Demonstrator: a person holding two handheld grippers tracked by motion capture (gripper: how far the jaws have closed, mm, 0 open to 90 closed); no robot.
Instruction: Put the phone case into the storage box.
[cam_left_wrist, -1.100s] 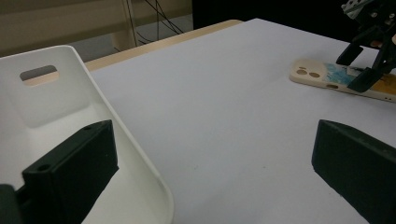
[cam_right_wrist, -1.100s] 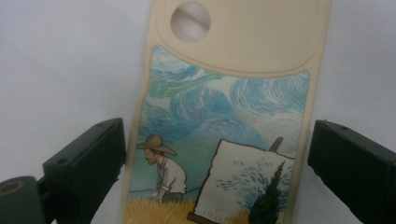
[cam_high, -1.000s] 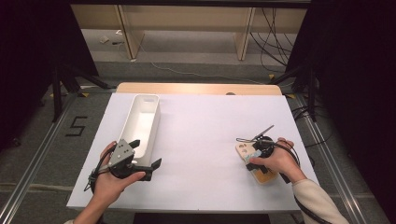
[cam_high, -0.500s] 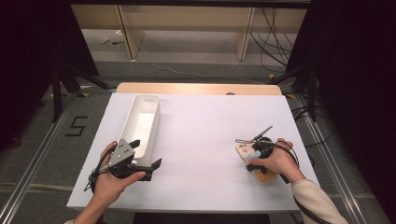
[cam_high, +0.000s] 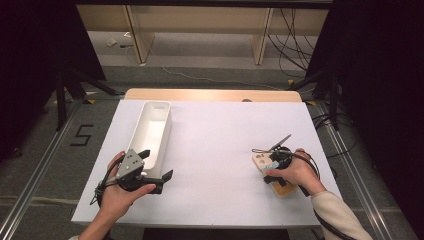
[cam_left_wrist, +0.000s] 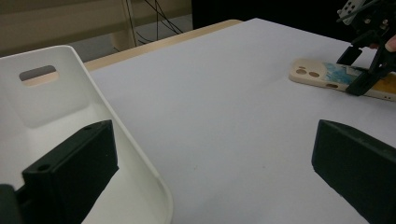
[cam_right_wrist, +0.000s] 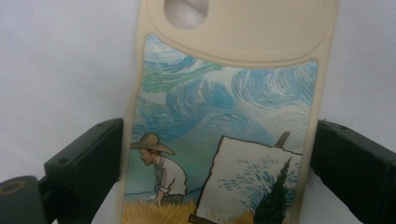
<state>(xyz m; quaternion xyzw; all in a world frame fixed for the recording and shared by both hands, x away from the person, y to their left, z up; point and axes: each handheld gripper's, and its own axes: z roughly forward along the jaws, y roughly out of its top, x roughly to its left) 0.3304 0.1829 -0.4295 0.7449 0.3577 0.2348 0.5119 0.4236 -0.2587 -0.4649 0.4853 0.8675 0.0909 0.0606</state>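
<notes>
Two grippers were on the white table (cam_high: 220, 145), one in each of the person's hands. The right gripper (cam_high: 276, 167) was down over a beige phone case (cam_high: 272, 172) lying flat near the table's right edge, toward the person's side. Seen in the right gripper view, the phone case (cam_right_wrist: 224, 121) lay printed side up: blue swirling sky, a figure in a straw hat, an easel, yellow field at the bottom, a camera cut-out at the far end. The right gripper (cam_right_wrist: 219, 154) had one black jaw on each long side of the case. The left jaw stood against or just beside the case's edge; the right one showed a thin strip of table between it and the case. Jaws were apart, straddling the case, not pressed on it as far as could be seen.

The left gripper (cam_high: 152, 177) sat at the near end of a long white tray (cam_high: 150, 131) on the table's left side. In the left gripper view its jaws were wide apart: the left jaw sat inside the tray (cam_left_wrist: 140, 154), over its near wall, the right jaw outside it above bare table. Nothing lay between them but the tray's rim. That view also caught the phone case (cam_left_wrist: 322, 74) across the table, well apart from the tray.
</notes>
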